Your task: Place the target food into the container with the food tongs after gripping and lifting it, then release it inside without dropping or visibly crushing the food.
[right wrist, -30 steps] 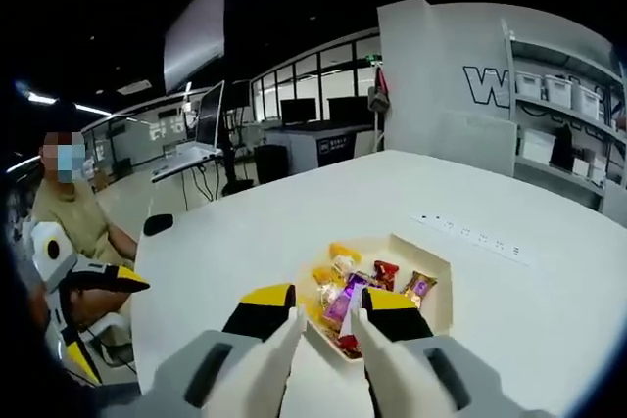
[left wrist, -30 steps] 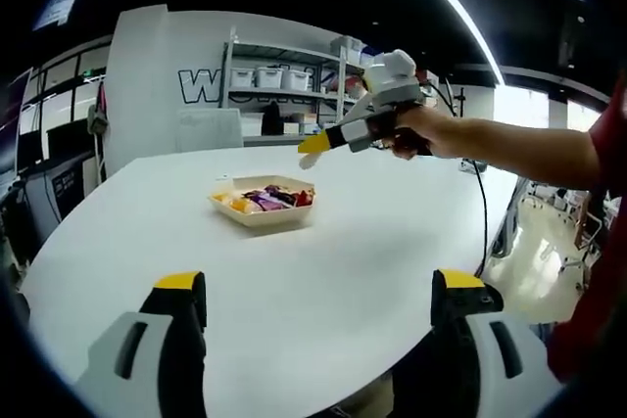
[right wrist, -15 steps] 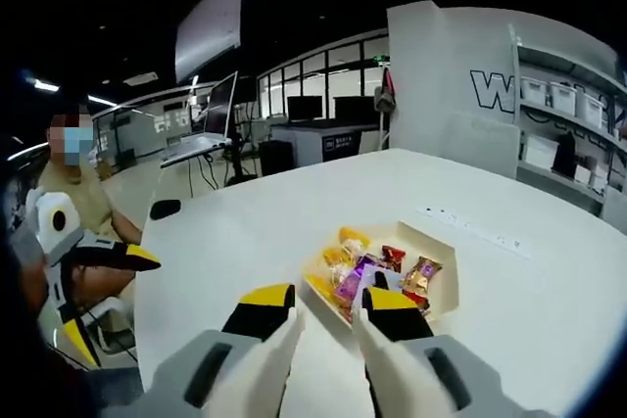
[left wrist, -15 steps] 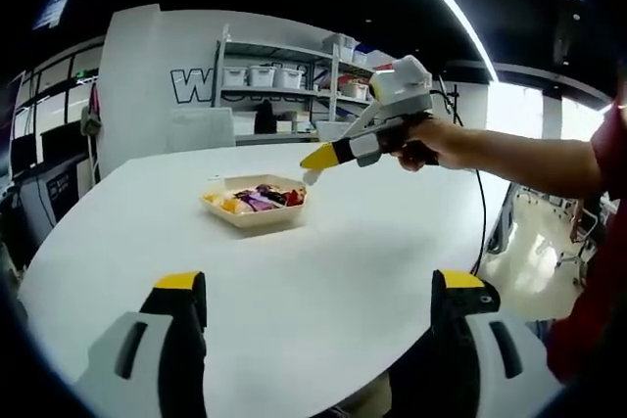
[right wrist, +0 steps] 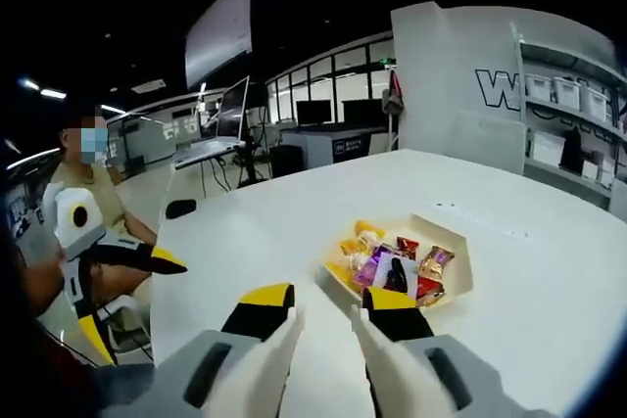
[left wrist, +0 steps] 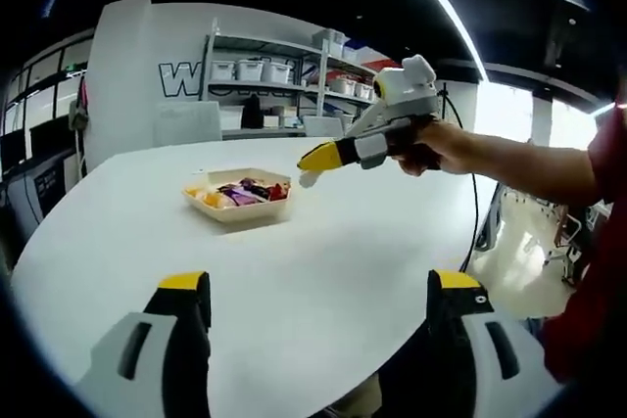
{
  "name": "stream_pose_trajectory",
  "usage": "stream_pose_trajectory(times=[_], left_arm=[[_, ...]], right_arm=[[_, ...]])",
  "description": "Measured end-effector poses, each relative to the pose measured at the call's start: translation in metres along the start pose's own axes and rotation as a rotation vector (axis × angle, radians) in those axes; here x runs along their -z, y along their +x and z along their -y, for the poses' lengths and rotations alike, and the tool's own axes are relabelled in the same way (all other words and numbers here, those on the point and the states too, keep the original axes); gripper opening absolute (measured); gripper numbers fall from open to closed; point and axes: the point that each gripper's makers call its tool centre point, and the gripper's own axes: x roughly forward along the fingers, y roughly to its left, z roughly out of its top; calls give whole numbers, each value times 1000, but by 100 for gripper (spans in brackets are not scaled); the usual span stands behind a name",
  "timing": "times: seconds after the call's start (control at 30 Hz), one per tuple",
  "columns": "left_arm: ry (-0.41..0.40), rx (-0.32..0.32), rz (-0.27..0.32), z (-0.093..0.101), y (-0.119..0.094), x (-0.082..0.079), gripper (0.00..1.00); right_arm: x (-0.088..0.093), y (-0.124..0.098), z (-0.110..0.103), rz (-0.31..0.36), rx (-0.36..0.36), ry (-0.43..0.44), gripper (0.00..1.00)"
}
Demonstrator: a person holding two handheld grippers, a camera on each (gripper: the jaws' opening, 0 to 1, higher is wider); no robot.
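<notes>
On the white table (left wrist: pixel 323 271) sits a shallow cardboard tray (left wrist: pixel 235 210) of wrapped sweets (right wrist: pixel 397 266). In the left gripper view the tray lies at about ten o'clock from the picture's middle, well apart from the left gripper (left wrist: pixel 313 301), whose jaws stand wide apart with nothing between them. The right gripper (left wrist: pixel 312 165) comes into that view from two o'clock, held in a hand (left wrist: pixel 431 144), its yellow tips hanging above the table just to the right of the tray and not touching it.

In the right gripper view the tray sits at about one o'clock from the right gripper (right wrist: pixel 328 305), just beyond its tips. The jaws stand a narrow gap apart and hold nothing. The left gripper (right wrist: pixel 147 256) shows at nine o'clock, off the table's edge, with a seated person behind it.

I see no tongs and no second container, so I cannot tell where a sweet is meant to go. As I judge it, this is the approach step: no sweet is gripped yet. The next move calls for lowering the right gripper over one sweet, closing gently enough not to crush the wrapper, and lifting straight up so neighbouring sweets do not spill.
</notes>
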Motion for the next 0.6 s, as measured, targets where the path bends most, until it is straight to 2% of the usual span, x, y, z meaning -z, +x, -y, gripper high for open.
stream_pose_trajectory(times=[0.13, 0.3, 0.6], left_arm=[[-14, 14, 0, -1, 2, 1, 87], [-14, 40, 5, 3, 4, 0, 84], [-14, 80, -12, 9, 10, 1, 80]], right_arm=[[5, -3, -4, 14, -20, 9, 23], [11, -6, -17, 48, -78, -6, 24], [9, -5, -36, 87, -142, -22, 24]])
